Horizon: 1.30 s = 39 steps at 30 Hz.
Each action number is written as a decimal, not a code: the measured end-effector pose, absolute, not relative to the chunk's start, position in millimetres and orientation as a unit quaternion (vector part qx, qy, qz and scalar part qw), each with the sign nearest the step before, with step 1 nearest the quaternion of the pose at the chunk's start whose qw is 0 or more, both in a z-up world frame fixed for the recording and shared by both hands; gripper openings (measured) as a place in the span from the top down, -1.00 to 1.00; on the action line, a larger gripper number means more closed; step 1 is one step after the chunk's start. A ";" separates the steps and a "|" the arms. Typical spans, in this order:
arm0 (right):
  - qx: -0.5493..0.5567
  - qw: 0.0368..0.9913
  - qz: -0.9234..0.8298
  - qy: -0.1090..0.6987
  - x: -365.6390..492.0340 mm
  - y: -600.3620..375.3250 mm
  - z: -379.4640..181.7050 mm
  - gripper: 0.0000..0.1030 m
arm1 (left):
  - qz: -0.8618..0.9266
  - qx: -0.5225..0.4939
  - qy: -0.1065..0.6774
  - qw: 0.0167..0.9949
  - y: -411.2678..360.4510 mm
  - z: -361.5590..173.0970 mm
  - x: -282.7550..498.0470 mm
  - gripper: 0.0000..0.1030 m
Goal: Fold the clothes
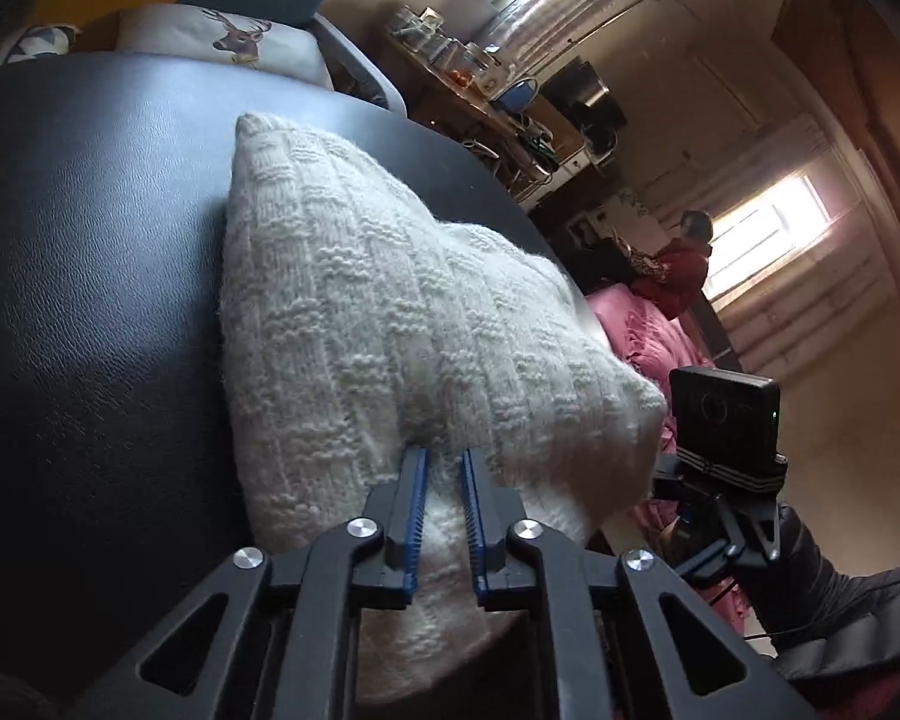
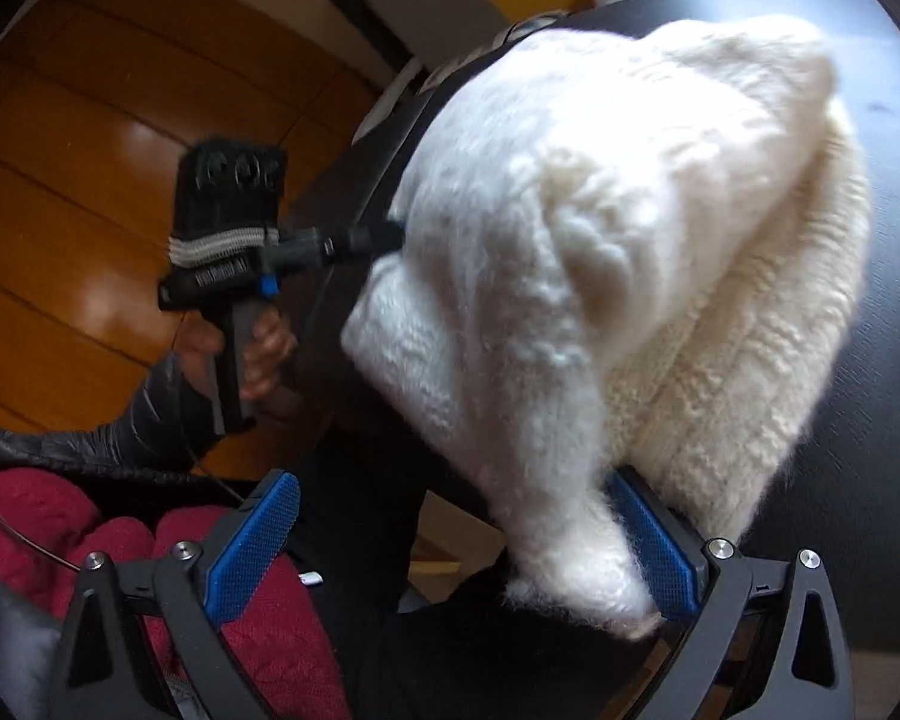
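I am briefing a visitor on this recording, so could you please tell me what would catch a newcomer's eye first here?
The fluffy white knitted garment dominates both views, bunched on a round black table. The left tool pinches its near edge, while the right tool stands wide open with a loose corner of the knit draped against one blue pad. Beyond the table, a deer-print cushion sits in the left view.

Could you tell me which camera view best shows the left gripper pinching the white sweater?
The left wrist view: the left gripper closes on the white sweater there. The right wrist view shows it sideways, its tips buried in the knit.
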State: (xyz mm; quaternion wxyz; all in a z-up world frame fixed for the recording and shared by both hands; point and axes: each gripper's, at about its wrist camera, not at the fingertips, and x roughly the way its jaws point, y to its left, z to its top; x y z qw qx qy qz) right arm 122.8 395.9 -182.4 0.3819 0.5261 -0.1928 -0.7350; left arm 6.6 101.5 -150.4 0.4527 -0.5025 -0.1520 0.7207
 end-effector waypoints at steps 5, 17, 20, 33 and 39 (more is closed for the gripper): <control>0.491 0.342 -0.764 -0.244 125.2 425.9 -155.2 -1.00 | 0.733 -0.481 -0.160 0.454 97.2 -131.2 10.8 0.70; 0.437 0.235 -0.816 -0.297 47.0 441.6 -166.3 -0.22 | 0.730 -0.459 -0.073 0.501 129.7 -121.5 49.6 0.65; 0.445 0.211 -0.824 -0.278 37.3 443.2 -167.3 0.15 | 0.721 -0.472 -0.037 0.506 138.9 -134.0 61.3 0.64; 0.466 0.119 -0.864 -0.151 43.8 448.4 -181.7 0.23 | 0.696 -0.510 -0.014 0.505 135.8 -152.4 73.7 0.69; 0.458 0.113 -0.860 -0.196 48.0 469.9 -191.5 -0.47 | 0.696 -0.470 -0.048 0.540 146.1 -115.6 68.0 0.69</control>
